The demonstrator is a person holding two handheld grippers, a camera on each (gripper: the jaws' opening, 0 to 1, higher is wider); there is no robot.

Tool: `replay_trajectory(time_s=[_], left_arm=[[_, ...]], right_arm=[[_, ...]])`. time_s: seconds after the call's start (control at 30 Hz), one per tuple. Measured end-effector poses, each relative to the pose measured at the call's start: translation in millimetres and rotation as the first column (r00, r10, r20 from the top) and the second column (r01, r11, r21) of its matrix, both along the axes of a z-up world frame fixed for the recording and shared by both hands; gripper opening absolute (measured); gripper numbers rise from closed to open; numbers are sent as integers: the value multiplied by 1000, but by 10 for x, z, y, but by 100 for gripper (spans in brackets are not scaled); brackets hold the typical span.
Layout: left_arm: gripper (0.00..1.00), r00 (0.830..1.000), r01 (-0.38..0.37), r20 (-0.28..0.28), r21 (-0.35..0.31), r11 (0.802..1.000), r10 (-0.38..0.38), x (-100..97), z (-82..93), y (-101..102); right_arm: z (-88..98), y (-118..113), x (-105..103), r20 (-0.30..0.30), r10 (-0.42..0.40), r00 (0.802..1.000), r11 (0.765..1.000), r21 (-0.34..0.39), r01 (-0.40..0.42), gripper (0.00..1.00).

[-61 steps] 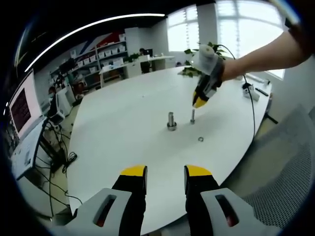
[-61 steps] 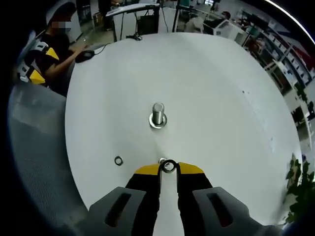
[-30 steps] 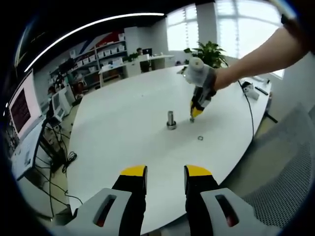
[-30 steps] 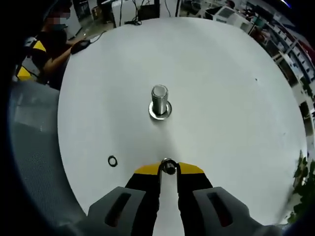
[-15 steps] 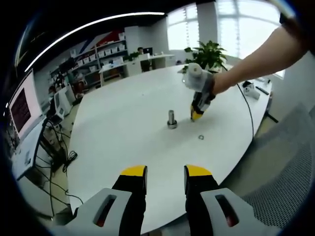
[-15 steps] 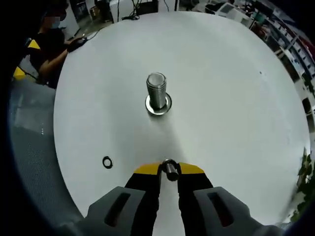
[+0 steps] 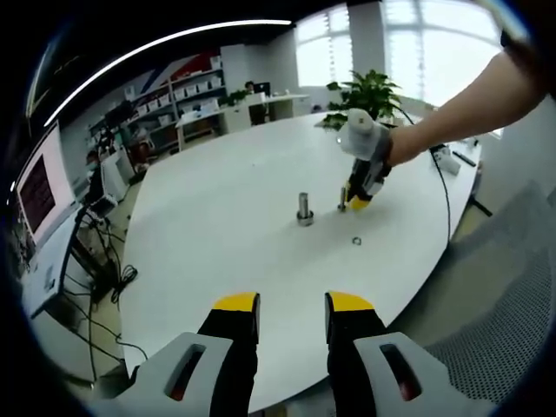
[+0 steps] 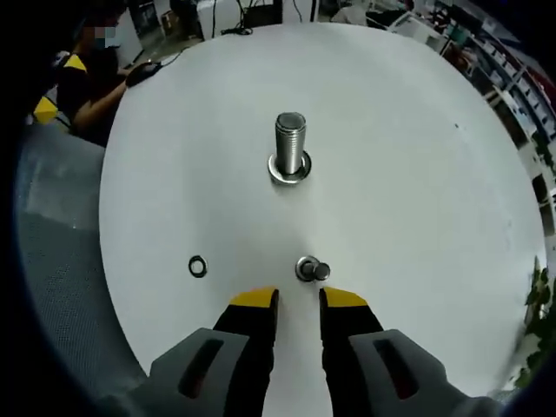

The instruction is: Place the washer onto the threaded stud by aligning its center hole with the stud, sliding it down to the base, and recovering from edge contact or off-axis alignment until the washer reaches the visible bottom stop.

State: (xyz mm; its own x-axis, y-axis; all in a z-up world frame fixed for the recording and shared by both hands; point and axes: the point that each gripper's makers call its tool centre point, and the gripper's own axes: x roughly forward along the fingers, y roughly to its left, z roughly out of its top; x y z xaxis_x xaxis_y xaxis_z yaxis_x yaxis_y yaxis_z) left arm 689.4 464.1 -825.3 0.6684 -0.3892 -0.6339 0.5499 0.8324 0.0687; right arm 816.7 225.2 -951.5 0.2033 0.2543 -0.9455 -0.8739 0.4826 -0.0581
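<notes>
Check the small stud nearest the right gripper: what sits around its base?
A washer rings the small stud at its base on the white table. Whether it lies fully flat cannot be seen.

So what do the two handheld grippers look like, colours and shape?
Both look alike. The left gripper has two black jaws capped with yellow tips, on light grey housings with slotted openings showing red inside. The right gripper matches it: yellow tips, black jaws, grey slotted housings. Seen from the left gripper view, it carries a white rounded top.
</notes>
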Motion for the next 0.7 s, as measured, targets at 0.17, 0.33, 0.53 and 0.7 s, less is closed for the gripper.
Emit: replay_trajectory(time_s=[0.17, 0.33, 0.53, 0.7], left_arm=[[28, 1000, 1, 0, 0, 1000, -1, 2, -4, 0], [28, 1000, 0, -4, 5, 1000, 0, -3, -11, 6], [28, 1000, -1, -2, 7, 1000, 1, -4, -11, 2], [28, 1000, 3, 0, 10, 1000, -3, -7, -7, -7]], right_arm=[[7, -49, -90, 2, -5, 1000, 1000, 5, 5, 22], [39, -85, -163, 8, -21, 1000, 1000, 19, 21, 22], [30, -71, -311, 5, -37, 999, 998, 41, 36, 23], [32, -6, -397, 6, -37, 999, 998, 58, 37, 23]])
